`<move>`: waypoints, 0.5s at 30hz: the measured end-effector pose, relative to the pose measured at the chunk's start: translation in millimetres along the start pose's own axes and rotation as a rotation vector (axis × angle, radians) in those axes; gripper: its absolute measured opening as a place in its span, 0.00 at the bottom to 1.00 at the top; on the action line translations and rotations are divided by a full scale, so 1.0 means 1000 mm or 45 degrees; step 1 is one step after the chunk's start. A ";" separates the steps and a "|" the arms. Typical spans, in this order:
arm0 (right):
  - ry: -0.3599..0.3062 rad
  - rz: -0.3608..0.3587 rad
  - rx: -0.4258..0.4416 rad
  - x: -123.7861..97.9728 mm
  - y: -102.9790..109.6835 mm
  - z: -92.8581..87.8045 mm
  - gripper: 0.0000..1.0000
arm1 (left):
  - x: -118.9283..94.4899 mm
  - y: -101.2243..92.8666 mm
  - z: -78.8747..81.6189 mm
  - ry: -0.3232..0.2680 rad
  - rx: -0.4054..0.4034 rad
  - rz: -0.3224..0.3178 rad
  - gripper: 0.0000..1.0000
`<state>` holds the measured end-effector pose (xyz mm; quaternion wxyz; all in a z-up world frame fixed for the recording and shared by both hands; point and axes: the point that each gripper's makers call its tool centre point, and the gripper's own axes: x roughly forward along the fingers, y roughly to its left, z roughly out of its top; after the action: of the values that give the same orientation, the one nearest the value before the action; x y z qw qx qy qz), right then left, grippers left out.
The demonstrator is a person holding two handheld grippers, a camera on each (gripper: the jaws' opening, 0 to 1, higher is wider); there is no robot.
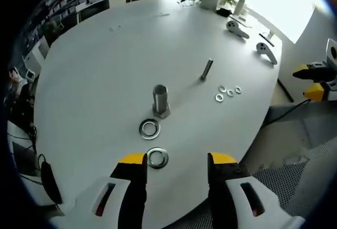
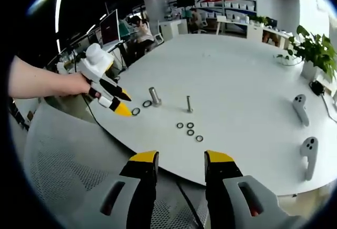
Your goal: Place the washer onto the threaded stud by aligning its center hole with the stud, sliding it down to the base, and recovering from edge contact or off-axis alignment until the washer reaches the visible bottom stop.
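Two large steel washers lie on the white round table: one washer just ahead of my left gripper's left jaw, the other washer beside the base of a thick upright stud with a hex foot. Nothing sits between the open jaws. A thinner stud stands further back. In the right gripper view, my right gripper hangs open off the table's edge, with the left gripper held by a hand next to the washers and the thick stud.
Three small washers lie right of the studs. Two white controllers and a potted plant occupy the table's far side. A mesh chair stands below the table edge. Shelves and desks line the room behind.
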<state>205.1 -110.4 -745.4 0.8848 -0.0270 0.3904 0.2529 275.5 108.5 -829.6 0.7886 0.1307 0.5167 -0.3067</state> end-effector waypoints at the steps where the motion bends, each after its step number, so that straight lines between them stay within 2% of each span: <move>1: 0.001 0.002 0.001 0.000 0.000 0.000 0.36 | 0.001 0.001 -0.001 0.005 0.002 0.002 0.44; 10: -0.003 0.000 0.005 0.000 0.000 0.000 0.36 | 0.014 0.008 -0.010 0.083 0.031 0.039 0.42; 15: -0.003 0.001 0.007 0.000 0.000 0.000 0.36 | 0.022 0.015 -0.015 0.136 0.046 0.055 0.37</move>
<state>205.4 -110.6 -745.6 0.8852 -0.0241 0.3901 0.2523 280.6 120.3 -857.6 0.7639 0.1721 0.5495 -0.2914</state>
